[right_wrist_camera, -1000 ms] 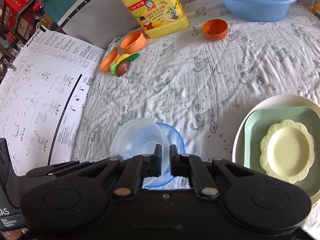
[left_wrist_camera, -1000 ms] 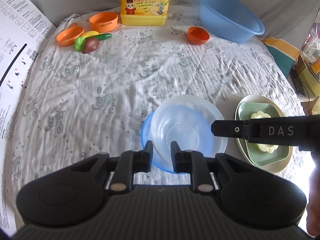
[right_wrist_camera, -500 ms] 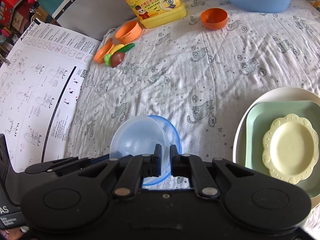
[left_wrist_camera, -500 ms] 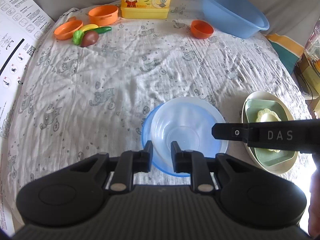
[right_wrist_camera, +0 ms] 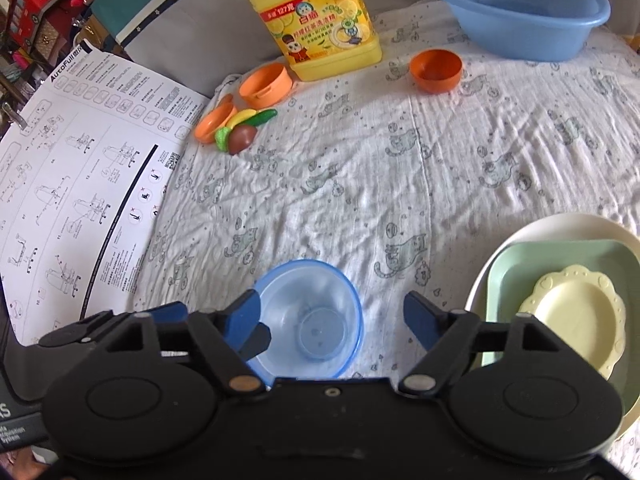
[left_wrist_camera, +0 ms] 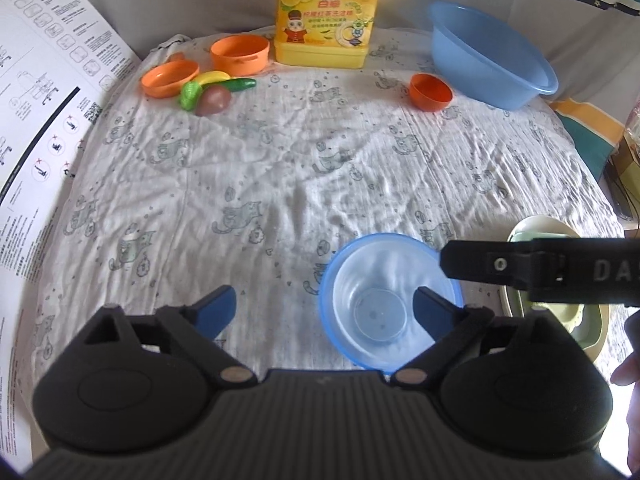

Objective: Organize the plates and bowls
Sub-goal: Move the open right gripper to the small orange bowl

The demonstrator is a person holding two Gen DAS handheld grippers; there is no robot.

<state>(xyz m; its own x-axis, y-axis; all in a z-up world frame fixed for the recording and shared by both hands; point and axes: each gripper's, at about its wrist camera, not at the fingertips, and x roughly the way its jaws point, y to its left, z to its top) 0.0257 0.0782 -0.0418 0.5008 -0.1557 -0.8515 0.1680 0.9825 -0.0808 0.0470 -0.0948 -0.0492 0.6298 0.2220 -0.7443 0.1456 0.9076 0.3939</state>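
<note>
A clear bowl (left_wrist_camera: 380, 300) sits nested inside a blue bowl (left_wrist_camera: 332, 272) on the cat-print cloth; both show in the right wrist view (right_wrist_camera: 316, 312). My left gripper (left_wrist_camera: 324, 308) is open and empty, its right finger by the bowls' right rim. My right gripper (right_wrist_camera: 332, 312) is open and empty, spread around the bowls. To the right, a yellow scalloped plate (right_wrist_camera: 576, 312) lies in a green square plate (right_wrist_camera: 520, 264) on a cream plate (right_wrist_camera: 560, 224).
At the back stand a yellow detergent jug (left_wrist_camera: 328, 16), a blue basin (left_wrist_camera: 488, 56), an orange cup (left_wrist_camera: 430, 92), an orange pot (left_wrist_camera: 240, 54), an orange lid (left_wrist_camera: 168, 78) and toy vegetables (left_wrist_camera: 212, 90). A printed instruction sheet (right_wrist_camera: 80, 168) lies at the left.
Both grippers were shut on the bowl rims; now both have opened and let go. The clear bowl has settled centred inside the blue bowl.
</note>
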